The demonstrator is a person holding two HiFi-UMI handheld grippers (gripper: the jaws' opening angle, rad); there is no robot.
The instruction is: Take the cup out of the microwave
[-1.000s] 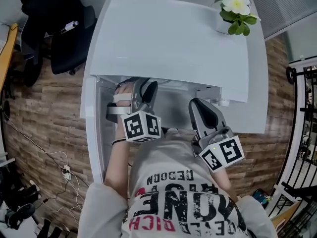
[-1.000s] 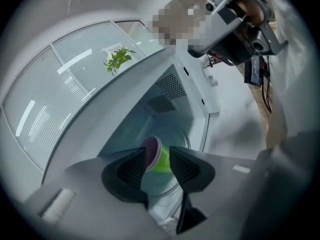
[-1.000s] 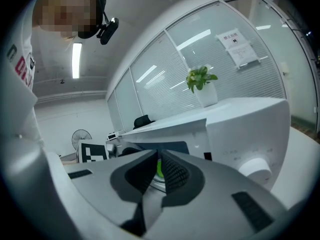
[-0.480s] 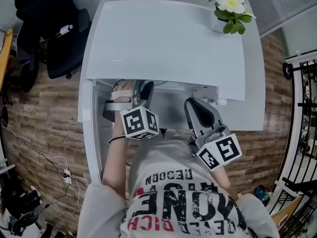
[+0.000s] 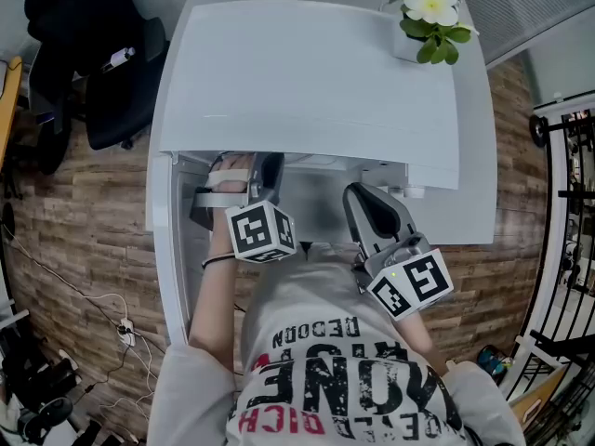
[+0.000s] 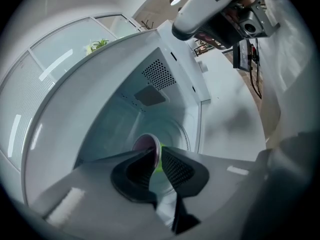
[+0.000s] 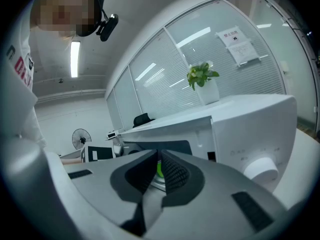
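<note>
Reaching into the open microwave [image 5: 307,82], left gripper [image 6: 156,151] had its jaws just closing onto the rim of the cup [image 6: 145,144] on the cavity floor, wall pinched between them for lift-out. Right gripper [image 7: 158,156] waited outside, jaws together, empty.

White T-shirt [image 5: 327,342], red-and-black lettering; black wristband [image 5: 216,264].

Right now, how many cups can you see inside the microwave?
1: the cup on the microwave floor, its rim between the left gripper's jaws, which have just been closing. Another could be hidden behind those jaws.
</note>
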